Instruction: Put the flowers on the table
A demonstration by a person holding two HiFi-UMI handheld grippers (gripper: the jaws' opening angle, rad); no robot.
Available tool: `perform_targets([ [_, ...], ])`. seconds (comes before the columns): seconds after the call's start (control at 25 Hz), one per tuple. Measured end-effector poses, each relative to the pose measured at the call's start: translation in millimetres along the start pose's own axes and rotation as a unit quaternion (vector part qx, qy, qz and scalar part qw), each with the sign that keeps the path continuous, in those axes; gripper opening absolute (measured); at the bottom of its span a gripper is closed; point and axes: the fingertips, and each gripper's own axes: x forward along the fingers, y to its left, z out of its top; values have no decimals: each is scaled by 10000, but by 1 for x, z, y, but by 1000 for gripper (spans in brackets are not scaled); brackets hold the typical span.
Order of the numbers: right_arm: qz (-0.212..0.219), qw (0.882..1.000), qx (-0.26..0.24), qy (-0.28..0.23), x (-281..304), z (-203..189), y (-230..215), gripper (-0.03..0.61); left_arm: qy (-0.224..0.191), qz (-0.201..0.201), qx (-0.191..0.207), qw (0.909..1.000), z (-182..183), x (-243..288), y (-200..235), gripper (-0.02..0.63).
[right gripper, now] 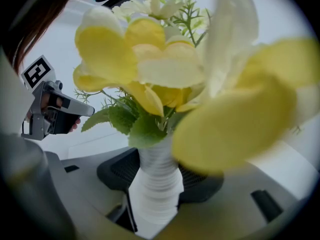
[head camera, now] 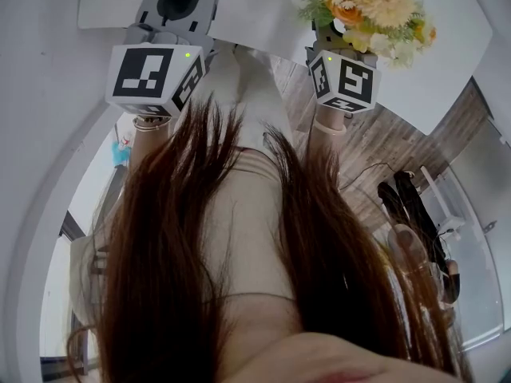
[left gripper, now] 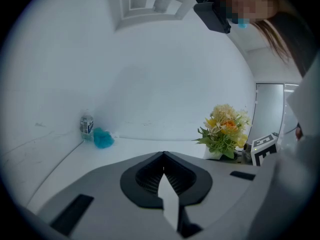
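Clasping ribbed vase [right gripper: 156, 184] under flowers [right gripper: 150, 59]: right gripper [right gripper: 155, 204].

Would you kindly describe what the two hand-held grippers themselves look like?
Both the left gripper and the right gripper have light grey, broadly wedge-shaped bodies. Their black ribbed jaw pads sit in a dark surround, with small black rectangular slots nearby. Each carries a white cube printed with black square markers and fitted with a small green light.
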Motion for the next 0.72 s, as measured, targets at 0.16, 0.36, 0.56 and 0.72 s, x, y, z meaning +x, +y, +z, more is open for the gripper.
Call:
perform_targets([
  [0.16, 10, 10000, -81, -16, -1, -1, 2, 255, 19, -35, -4, 10000, -2, 1, -1, 5],
  [0.36, -21, 9999, -117, -56, -3, -1, 3, 255, 49, -98, -6, 9999, -6, 2, -4, 5],
  [0.56, -45, 9999, -110, -98, -8, 4, -1, 255, 34, -146, 5, 9999, -1, 2, -11, 5],
  [0.72, -86, 9999, -99, -96, -11, 5, -4, 255, 31, -179, 17, 9998, 0, 2, -16, 5],
])
